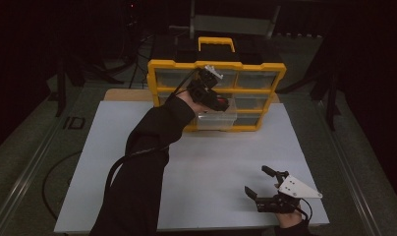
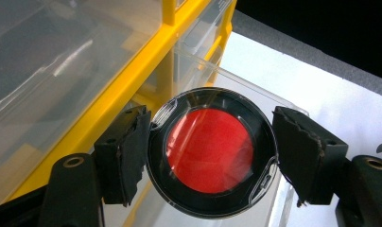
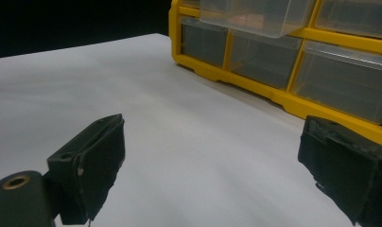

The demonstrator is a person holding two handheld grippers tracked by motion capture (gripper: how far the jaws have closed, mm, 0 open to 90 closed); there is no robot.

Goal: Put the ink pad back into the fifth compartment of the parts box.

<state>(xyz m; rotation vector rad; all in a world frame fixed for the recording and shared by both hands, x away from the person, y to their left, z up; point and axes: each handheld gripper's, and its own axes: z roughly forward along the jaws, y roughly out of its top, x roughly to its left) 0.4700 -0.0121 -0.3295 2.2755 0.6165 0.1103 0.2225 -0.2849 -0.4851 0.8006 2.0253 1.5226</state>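
Pinching a round disc (image 2: 212, 152) between its two pads, the left tool (image 2: 212, 156) holds it at the centre of the left gripper view, over a clear drawer (image 2: 255, 87) pulled out of the yellow cabinet (image 2: 118, 90). The disc has a red middle inside a black ring, and a clear case with glinting edges wraps it. The left pad touches the rim; whether the right pad touches cannot be told.

In the high view the left tool (image 1: 220, 104) sits at upper centre against the cabinet (image 1: 216, 66), and the disc is too small to make out there; that view alone shows the black-and-yellow handle (image 1: 216, 44) on top. The right tool (image 1: 259, 182) rests at lower right on the white desk (image 1: 211, 162), jaws spread with nothing between. The right gripper view looks across the desk (image 3: 179, 132) to the cabinet (image 3: 283, 97) at upper right.

Two tools, one disc, one cabinet, one drawer pulled out.
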